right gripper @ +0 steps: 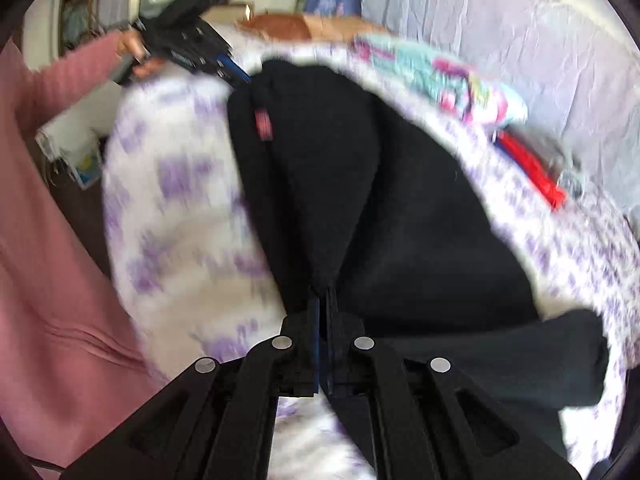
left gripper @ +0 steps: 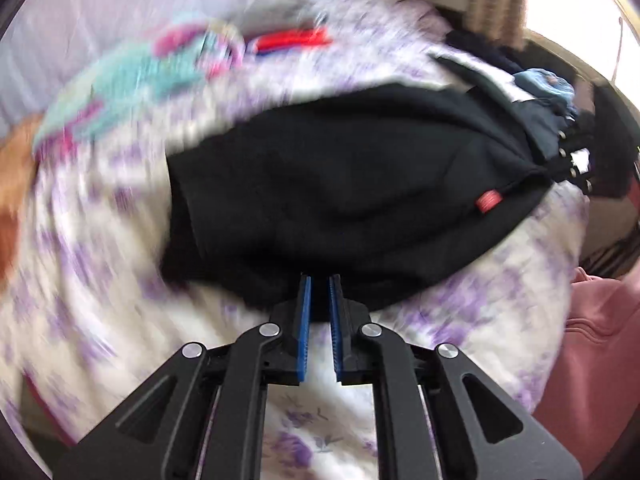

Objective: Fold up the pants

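Black pants (left gripper: 340, 180) lie stretched across a bed with a white, purple-flowered sheet (left gripper: 100, 260). My left gripper (left gripper: 320, 278) is shut on their near edge, with black cloth pinched between the blue pads (left gripper: 305, 312). A small red label (left gripper: 488, 201) is sewn near the far end, where my right gripper (left gripper: 576, 164) holds the cloth. In the right wrist view the right gripper (right gripper: 324, 294) is shut on the pants (right gripper: 400, 220). There the left gripper (right gripper: 236, 72) grips the far end beyond the label (right gripper: 263, 124). Both views are motion-blurred.
A teal and pink cloth (left gripper: 132, 76) and a red item (left gripper: 292, 40) lie on the far side of the bed. Dark clothes (left gripper: 532, 80) are piled at one end. A person's pink sleeve (right gripper: 68, 76) and pink top (left gripper: 600, 340) are beside the bed.
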The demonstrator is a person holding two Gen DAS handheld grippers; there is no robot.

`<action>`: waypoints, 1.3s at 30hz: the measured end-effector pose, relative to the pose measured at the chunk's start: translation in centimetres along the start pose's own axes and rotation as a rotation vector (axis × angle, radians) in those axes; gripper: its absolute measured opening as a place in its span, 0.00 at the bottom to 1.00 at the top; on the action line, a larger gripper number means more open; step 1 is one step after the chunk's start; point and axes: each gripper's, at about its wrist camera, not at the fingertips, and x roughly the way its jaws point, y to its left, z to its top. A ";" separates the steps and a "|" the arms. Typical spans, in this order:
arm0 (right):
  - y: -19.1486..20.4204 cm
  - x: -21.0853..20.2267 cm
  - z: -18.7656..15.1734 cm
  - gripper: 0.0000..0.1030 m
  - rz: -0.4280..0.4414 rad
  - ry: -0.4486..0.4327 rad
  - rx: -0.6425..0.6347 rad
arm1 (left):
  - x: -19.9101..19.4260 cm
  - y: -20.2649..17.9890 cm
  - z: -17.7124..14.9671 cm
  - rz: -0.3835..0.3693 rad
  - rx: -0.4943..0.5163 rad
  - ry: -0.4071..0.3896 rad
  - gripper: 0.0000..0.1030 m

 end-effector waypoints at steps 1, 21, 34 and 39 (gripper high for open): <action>0.2 0.2 -0.3 0.04 -0.013 -0.016 0.014 | -0.4 0.0 -0.2 0.002 -0.026 -0.027 0.09; -0.2 -0.3 -2.0 0.07 -0.010 -0.154 0.192 | 1.0 6.6 1.3 -0.231 -0.812 -0.045 0.20; 1.3 -3.7 -1.3 0.07 -0.083 -0.238 0.142 | -5.1 3.6 1.3 -0.134 -0.723 -0.205 0.14; 1.8 -1.2 -2.4 0.11 -0.047 -0.152 0.158 | -0.1 5.7 -2.9 -0.129 -0.859 -0.109 0.16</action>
